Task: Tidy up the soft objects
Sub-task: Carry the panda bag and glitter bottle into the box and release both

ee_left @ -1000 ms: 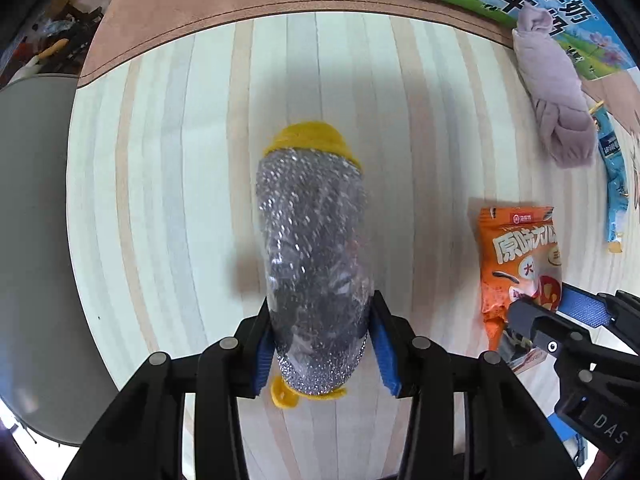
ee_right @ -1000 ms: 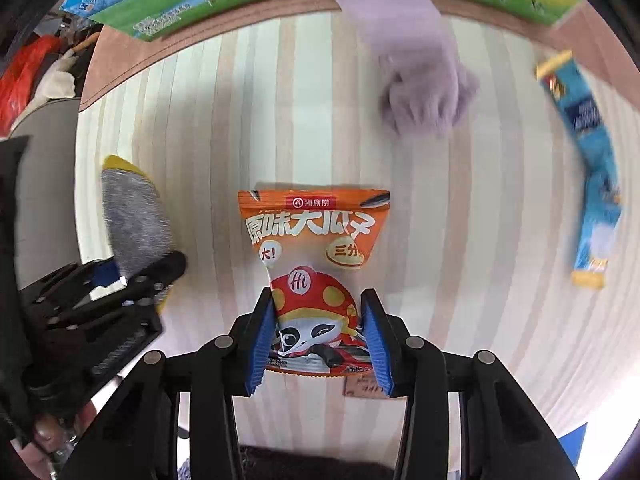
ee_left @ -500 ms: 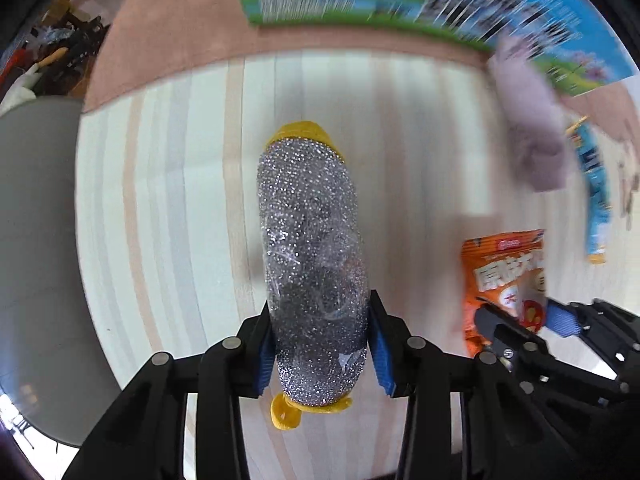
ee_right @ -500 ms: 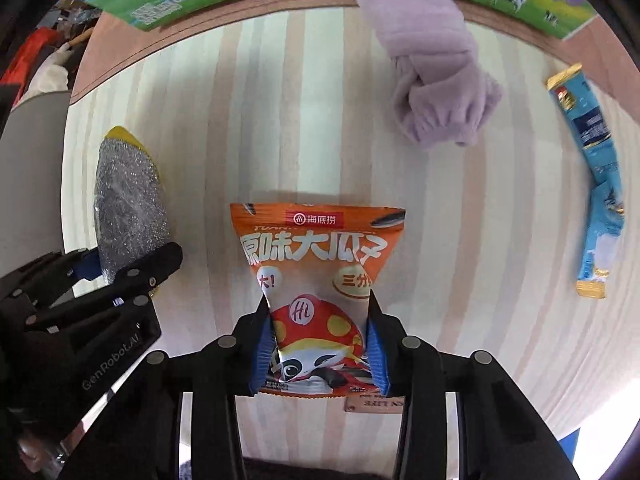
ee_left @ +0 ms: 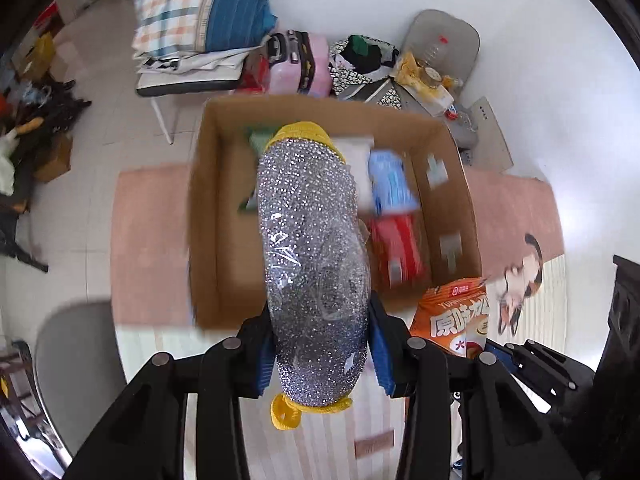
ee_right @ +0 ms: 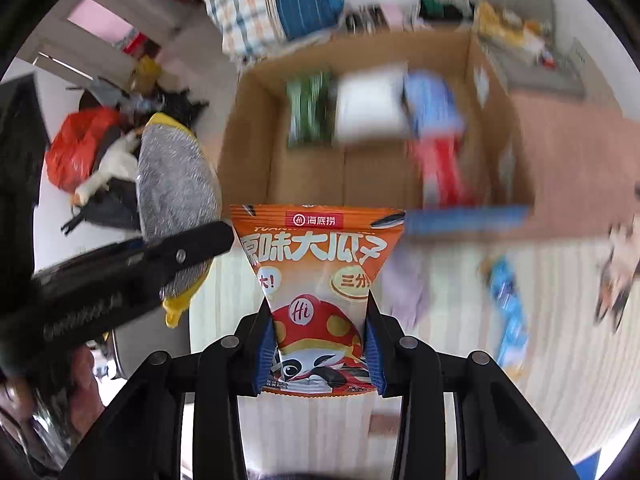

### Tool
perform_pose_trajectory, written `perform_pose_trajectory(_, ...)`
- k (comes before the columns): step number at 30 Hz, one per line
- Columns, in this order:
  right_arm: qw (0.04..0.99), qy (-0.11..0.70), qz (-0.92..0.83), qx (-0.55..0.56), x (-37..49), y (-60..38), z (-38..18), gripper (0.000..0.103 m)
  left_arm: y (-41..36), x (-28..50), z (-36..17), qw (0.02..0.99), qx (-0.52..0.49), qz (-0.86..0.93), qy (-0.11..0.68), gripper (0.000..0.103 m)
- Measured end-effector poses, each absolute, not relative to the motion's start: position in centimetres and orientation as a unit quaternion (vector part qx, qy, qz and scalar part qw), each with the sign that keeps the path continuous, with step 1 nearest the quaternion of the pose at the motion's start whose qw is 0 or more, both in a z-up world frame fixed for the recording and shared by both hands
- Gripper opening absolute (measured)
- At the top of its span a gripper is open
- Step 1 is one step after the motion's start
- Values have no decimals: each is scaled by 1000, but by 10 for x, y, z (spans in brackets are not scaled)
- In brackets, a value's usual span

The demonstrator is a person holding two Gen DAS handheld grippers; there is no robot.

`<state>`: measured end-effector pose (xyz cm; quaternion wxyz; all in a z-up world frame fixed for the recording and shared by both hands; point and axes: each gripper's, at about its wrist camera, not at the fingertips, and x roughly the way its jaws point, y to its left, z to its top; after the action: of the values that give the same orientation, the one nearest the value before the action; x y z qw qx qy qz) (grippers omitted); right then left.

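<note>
My left gripper (ee_left: 320, 354) is shut on a silver scouring sponge with yellow trim (ee_left: 314, 264), held in the air and pointing at an open cardboard box (ee_left: 208, 216). My right gripper (ee_right: 320, 354) is shut on an orange snack bag (ee_right: 318, 264), also lifted, with the same box (ee_right: 248, 128) beyond it. The sponge (ee_right: 176, 184) and left gripper show at the left of the right wrist view; the snack bag (ee_left: 458, 320) shows at the right of the left wrist view. The box holds green, white, blue and red packs.
A lilac cloth bundle (ee_right: 404, 284) and a blue sachet (ee_right: 510, 304) lie on the striped tabletop (ee_right: 460, 360). Beyond the table edge are a pink rug (ee_left: 148, 240), a chair with folded bedding (ee_left: 200, 12), bags and floor clutter. A cat (ee_left: 520, 280) sits at the right.
Both grippers have lifted their items off the striped table and tilted up, so the cardboard box and the room now fill the views. The grips are unchanged.
</note>
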<state>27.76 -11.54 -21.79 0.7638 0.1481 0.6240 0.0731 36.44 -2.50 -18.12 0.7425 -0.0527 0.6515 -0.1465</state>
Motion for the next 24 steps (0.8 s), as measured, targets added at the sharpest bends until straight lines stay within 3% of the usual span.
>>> perform_pose_trajectory(4, 755, 635, 46, 159, 345, -153, -235, 40, -32, 421, -237, 695, -72, -138, 702, 37)
perform_pose_trajectory(10, 717, 681, 27, 146, 390, -152, -305, 40, -44, 452, -313, 628, -74, -127, 764, 37)
perform_pose_trajectory(20, 701, 702, 20, 124, 408, -150, -350, 41, -54, 462, -342, 603, -39, -126, 787, 40)
perform_pose_trajectory(22, 695, 708, 21, 124, 408, -149, -352, 43, -55, 462, -337, 605, -33, -127, 785, 55)
perform_pose_trajectory(23, 691, 713, 20, 118, 407, -149, -352, 52, -54, 463, -334, 609, -35, -128, 782, 61)
perform_pose_trajectory(24, 692, 712, 20, 115, 408, -149, -351, 67, -53, 463, -327, 617, -34, -128, 776, 74)
